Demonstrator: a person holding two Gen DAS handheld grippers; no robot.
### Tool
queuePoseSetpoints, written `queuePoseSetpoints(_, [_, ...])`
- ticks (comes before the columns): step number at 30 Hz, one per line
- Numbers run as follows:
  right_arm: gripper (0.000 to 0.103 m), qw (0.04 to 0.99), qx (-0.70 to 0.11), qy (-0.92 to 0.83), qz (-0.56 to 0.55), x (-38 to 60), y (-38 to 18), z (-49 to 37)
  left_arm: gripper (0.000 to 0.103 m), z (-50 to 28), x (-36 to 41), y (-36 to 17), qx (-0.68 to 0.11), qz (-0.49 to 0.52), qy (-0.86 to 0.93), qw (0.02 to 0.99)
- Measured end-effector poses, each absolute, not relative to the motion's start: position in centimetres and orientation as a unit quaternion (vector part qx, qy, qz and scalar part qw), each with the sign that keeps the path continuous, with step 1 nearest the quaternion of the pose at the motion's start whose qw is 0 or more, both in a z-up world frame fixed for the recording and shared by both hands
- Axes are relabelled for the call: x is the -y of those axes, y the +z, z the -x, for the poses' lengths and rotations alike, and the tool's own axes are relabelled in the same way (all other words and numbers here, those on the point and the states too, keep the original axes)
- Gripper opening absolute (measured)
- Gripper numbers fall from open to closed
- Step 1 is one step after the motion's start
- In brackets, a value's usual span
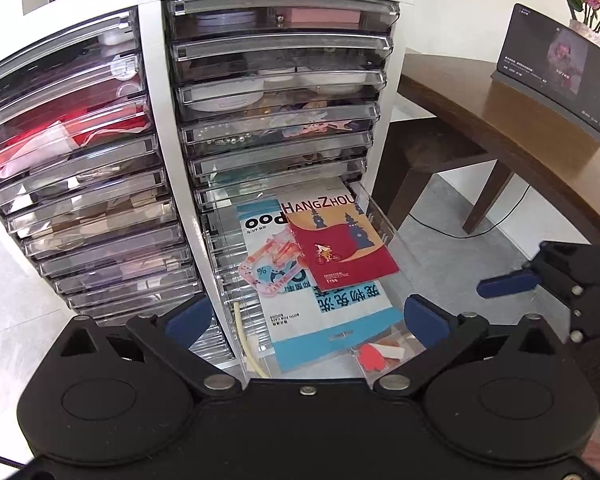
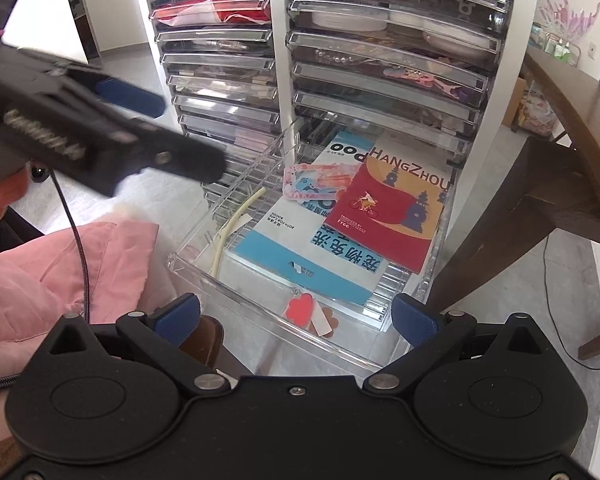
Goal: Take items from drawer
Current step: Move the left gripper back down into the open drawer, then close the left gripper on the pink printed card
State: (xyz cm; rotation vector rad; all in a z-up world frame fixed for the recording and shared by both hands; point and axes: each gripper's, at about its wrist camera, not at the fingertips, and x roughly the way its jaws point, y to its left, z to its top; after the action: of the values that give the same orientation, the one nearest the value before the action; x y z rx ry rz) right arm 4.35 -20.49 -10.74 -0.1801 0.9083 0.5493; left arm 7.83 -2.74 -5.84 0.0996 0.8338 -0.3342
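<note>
A clear plastic drawer point(image 1: 376, 216) point(image 2: 236, 300) is pulled out of the right column of a white cabinet point(image 1: 152, 92). Inside lie a red and yellow Hangzhou booklet point(image 1: 340, 240) point(image 2: 392, 212), a blue and white bag point(image 1: 320, 320) point(image 2: 312, 248), a pink sticker sheet point(image 1: 268, 268) point(image 2: 312, 184), small red paper cutouts point(image 1: 374, 356) point(image 2: 300, 306) and a cream tube point(image 2: 232, 228). My left gripper point(image 1: 308, 320) hovers open above the drawer's front. My right gripper point(image 2: 296, 316) is open too, above the front rim, holding nothing.
Both cabinet columns hold several shut clear drawers point(image 1: 80, 184) full of odds and ends. A dark wooden table point(image 1: 512, 128) with a tablet point(image 1: 560, 68) stands to the right, its leg point(image 2: 500, 236) beside the drawer. A pink garment point(image 2: 60, 264) lies at the left.
</note>
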Motion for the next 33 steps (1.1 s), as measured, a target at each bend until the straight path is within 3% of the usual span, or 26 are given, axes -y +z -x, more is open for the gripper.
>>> queuePoseSetpoints(6, [0.103,0.855,-0.436,0.264,0.094,20.2,-11.0,-4.3,0.103,-11.3,3.9,-7.8,-0.397,-0.083,-0.163,0.899])
queuePoseSetpoints(14, [0.103,0.853,-0.440,0.265,0.093,20.2,-11.2,-4.2,0.101,-16.6,7.9,-13.3,-0.436,-0.249,-0.207,0.840])
queuePoseSetpoints(17, [0.103,0.853,-0.441,0.264,0.089,20.3,-11.2,-4.3,0.094,-18.6,8.5,-15.3,-0.456,-0.290,-0.208,0.815])
queuePoseSetpoints(21, [0.103,0.853,-0.443,0.263,0.087,20.3,-11.2,-4.4,0.090,-21.2,8.4,-17.1,-0.481,-0.305,-0.207,0.796])
queuePoseSetpoints(33, [0.103,0.851,-0.446,0.263,0.083,20.2,-11.2,-4.5,0.091,-23.6,8.4,-19.2,-0.519,-0.293,-0.247,0.764])
